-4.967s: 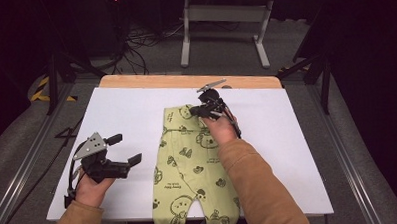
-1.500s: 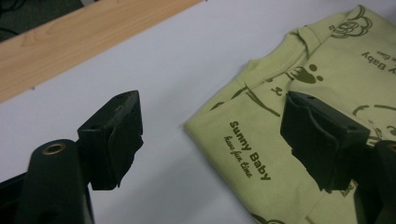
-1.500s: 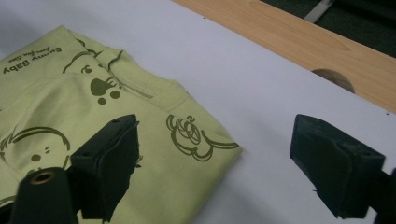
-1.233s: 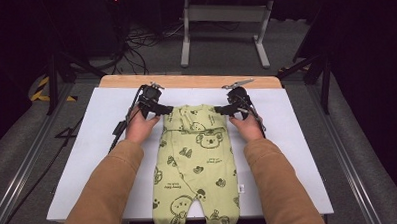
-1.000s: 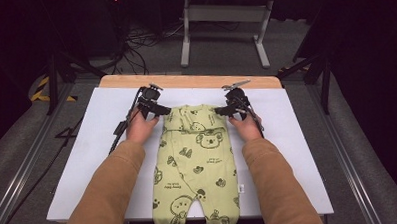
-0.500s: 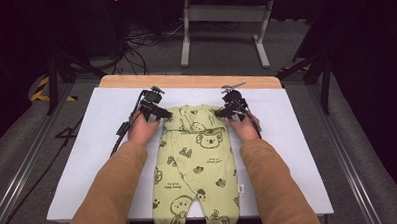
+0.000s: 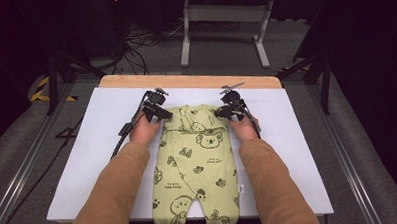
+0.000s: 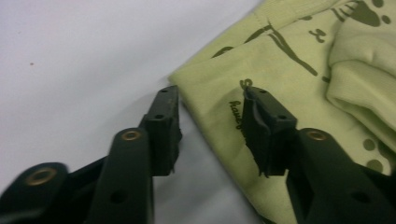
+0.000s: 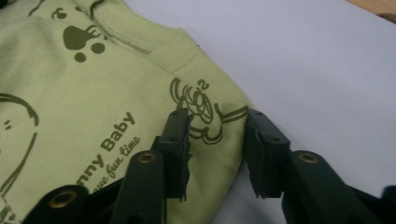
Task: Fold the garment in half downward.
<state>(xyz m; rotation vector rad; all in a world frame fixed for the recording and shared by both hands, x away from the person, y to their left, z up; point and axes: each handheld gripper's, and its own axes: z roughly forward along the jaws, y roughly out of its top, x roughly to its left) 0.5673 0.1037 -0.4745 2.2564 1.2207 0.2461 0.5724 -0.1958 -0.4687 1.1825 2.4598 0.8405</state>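
Both grippers closing in on romper [image 7: 196, 162] shoulders near far edge of table [image 7: 88, 161]. Left gripper [image 8: 212, 126] and right gripper [image 9: 217, 144] jaws just closing, straddling cloth edge, not yet pinching. Next: finishing pinch, then lifting evenly.

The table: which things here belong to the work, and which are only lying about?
In the work:
- green baby suit
- left gripper, jaws just closing over the suit's edge
- right gripper, jaws just closing over the other edge

Only around:
- white table
- metal stand
- floor cables
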